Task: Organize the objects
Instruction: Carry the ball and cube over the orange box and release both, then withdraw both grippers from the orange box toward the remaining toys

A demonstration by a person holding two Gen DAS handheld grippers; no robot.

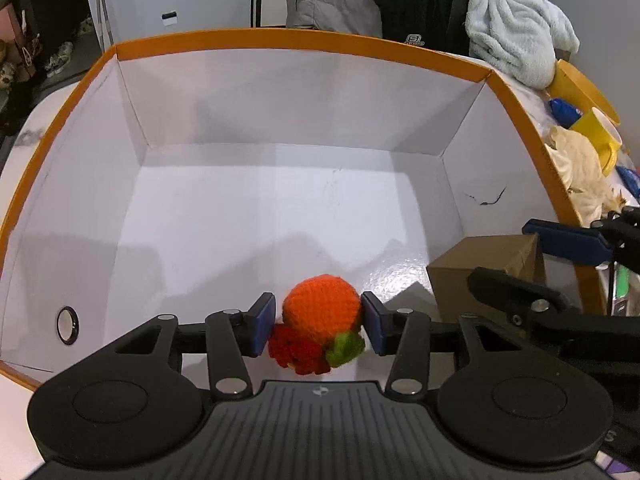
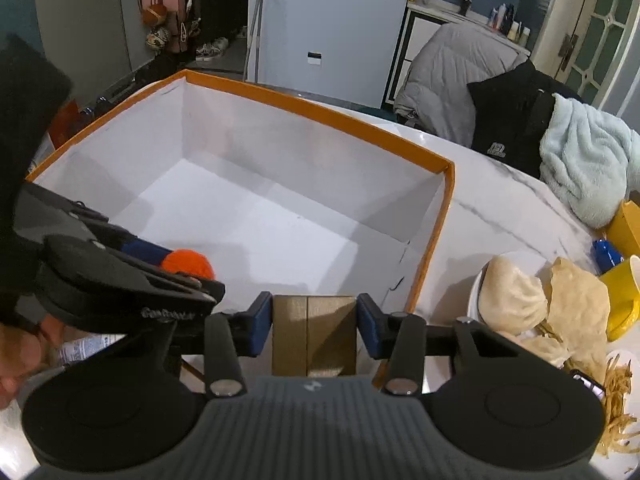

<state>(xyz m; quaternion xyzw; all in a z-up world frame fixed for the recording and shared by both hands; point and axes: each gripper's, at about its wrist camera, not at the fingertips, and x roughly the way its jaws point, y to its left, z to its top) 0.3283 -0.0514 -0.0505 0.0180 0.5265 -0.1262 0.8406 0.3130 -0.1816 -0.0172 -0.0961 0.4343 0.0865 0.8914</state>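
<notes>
While both tools reached into the bin (image 1: pixel 304 44), the left tool (image 1: pixel 318 326) pinched a knit toy (image 1: pixel 320 312) just above the floor. The right tool (image 2: pixel 314 322) clasped a carton (image 2: pixel 314 332) beside the bin's right wall.

Box interior: the large white cardboard box with orange rim (image 1: pixel 280 36) has a bare floor over its far and middle parts; wide passage from above.
Near right corner: small brown cardboard carton (image 1: pixel 480 264) stands between the right tool (image 2: pixel 316 324) pads, just inside the right wall.
Near centre: orange crocheted ball with red and green knitted bits (image 1: pixel 320 312) sits between the left tool (image 1: pixel 318 324) pads.
Tools: side by side, close together; little gap between them.
Walls: upright on all sides; entry only over the rim.
Bench right of box: narrow bare white marble strip (image 2: pixel 492 200), then crumpled beige cloth (image 2: pixel 560 300), yellow cup (image 2: pixel 624 292) and pale blue fleece towel (image 2: pixel 588 160) block it.
</notes>
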